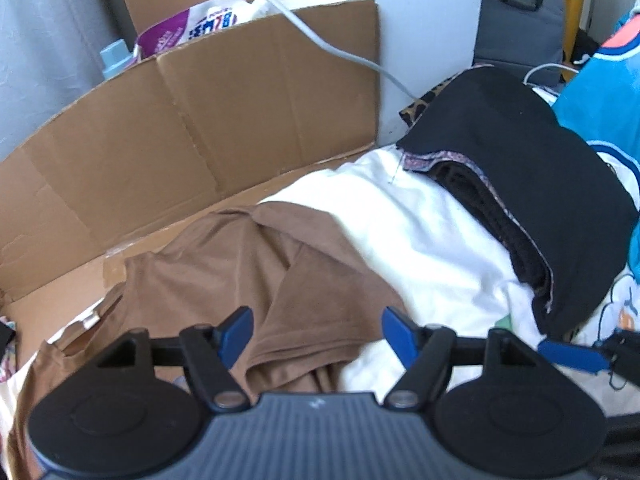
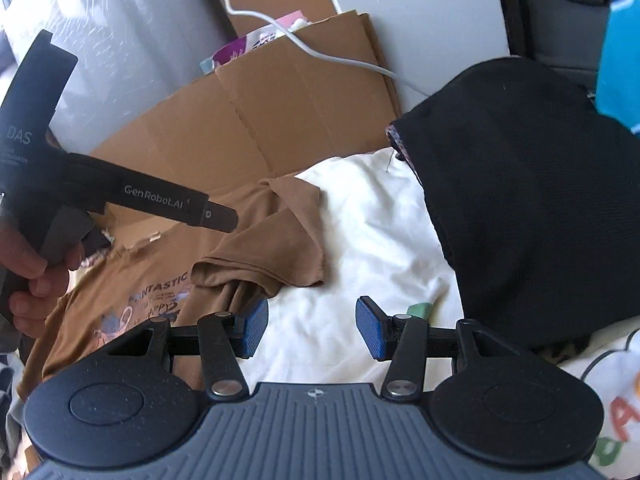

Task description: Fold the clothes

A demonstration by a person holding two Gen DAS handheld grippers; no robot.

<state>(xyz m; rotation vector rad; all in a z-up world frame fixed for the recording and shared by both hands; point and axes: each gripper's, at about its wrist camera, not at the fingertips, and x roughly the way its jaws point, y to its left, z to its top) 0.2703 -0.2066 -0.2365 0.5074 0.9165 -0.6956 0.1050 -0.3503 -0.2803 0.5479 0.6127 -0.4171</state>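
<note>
My left tongs (image 1: 316, 334) and right tongs (image 2: 312, 328) both gape, released, over the soft, creased brown T-shirt (image 1: 256, 280) lying on smooth white fabric (image 1: 420, 232). Only my right view shows its printed chest lettering.

Matt brown cloth T-shirt (image 2: 260, 240), corrugated cardboard (image 1: 180, 128)

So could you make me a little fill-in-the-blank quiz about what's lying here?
1. The brown shirt lies partly on a ____ cloth.
2. Behind the clothes stands a flattened ____ sheet.
3. The folded garment at the right is ____ in colour.
4. Both the left gripper and the right gripper are ____, holding nothing.

Missing words: white; cardboard; black; open
</note>
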